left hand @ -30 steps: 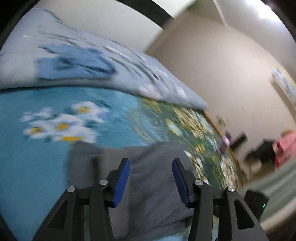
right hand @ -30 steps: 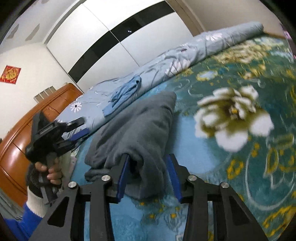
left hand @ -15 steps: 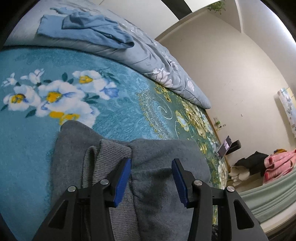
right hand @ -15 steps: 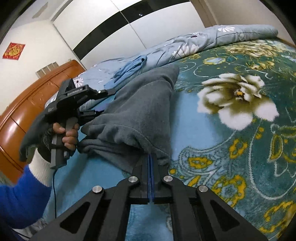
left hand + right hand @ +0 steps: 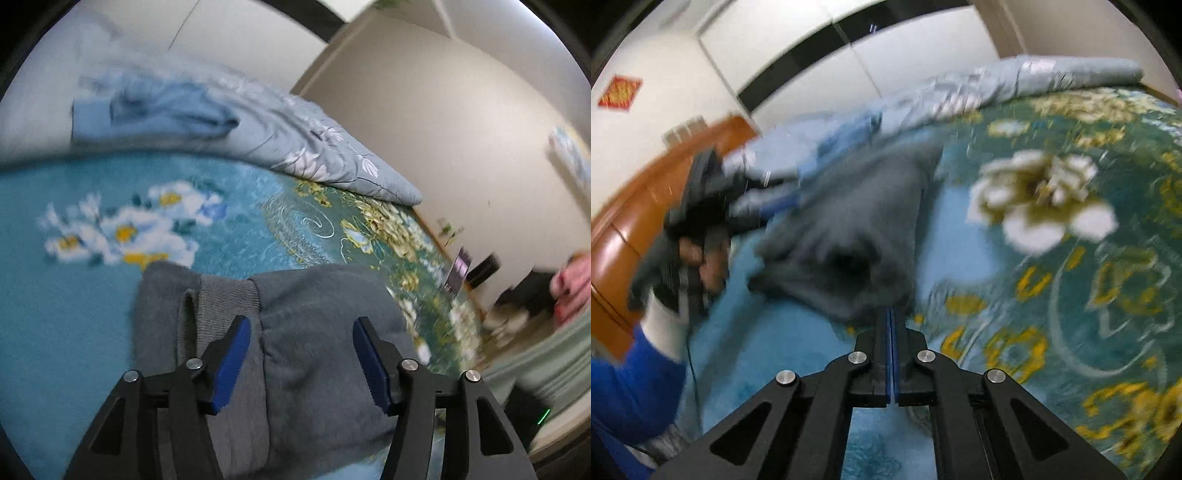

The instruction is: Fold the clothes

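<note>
Grey fleece, a bunched garment [image 5: 317, 332], lies on the teal flowered blanket [image 5: 74, 314] that covers the bed. In the left wrist view the left gripper [image 5: 301, 360] hangs over it with its jaws wide apart, one blue pad above the ribbed cuff [image 5: 225, 295] and the other above the plain fleece, nothing held between them. The garment's far edge ends near the white flower print, with bare blanket to its left and beyond it, up to a rolled pale-blue quilt [image 5: 332, 162] along the far side. A blue cloth [image 5: 155, 110] lies on that quilt.

In the right wrist view the right gripper [image 5: 891, 321] has its jaws pressed together on the garment's [image 5: 849, 221] near edge, the fleece rising from the pads. The picture is blurred. To the left a gloved hand [image 5: 683, 266] holds the left gripper [image 5: 768, 192] at the garment's other end. Open blanket [image 5: 1071, 314] spreads to the right of the garment.
</note>
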The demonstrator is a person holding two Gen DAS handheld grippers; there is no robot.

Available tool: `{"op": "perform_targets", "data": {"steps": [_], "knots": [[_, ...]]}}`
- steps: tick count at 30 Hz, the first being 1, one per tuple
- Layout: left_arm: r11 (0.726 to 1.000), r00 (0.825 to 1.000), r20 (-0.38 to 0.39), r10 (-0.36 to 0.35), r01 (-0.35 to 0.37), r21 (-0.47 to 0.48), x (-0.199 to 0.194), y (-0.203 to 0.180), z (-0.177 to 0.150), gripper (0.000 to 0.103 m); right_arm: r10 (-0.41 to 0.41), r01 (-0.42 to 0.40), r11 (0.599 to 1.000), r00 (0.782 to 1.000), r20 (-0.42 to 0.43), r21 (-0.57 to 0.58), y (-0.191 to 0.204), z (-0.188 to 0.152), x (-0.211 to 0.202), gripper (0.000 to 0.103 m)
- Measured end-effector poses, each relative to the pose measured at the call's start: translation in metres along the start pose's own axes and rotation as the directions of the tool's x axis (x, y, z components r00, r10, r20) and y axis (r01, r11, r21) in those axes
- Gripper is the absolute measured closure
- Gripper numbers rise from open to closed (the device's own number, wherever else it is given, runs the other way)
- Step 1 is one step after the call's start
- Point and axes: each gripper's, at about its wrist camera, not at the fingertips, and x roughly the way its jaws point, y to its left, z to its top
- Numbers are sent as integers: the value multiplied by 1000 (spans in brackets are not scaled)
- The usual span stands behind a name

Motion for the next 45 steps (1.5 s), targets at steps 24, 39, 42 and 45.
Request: {"op": "perform_targets", "data": {"steps": [24, 39, 42, 45], "knots": [[990, 998, -50, 45, -51, -134, 0, 48, -40, 36, 5, -4, 999, 1000, -19, 51, -1, 25, 44, 102], [811, 940, -72, -332, 246, -532, -6, 98, -59, 35, 2, 0, 994, 1000, -13, 110, -10, 16, 41, 100], [816, 937, -111, -331, 225, -533, 4, 93, -49, 34, 6, -4, 993, 1000, -13, 121, -11, 16, 42, 100], [842, 941, -128, -313, 213, -495, 9, 84, -39, 31, 1, 0, 993, 1000, -12, 121, -9, 15, 41, 100]]}}
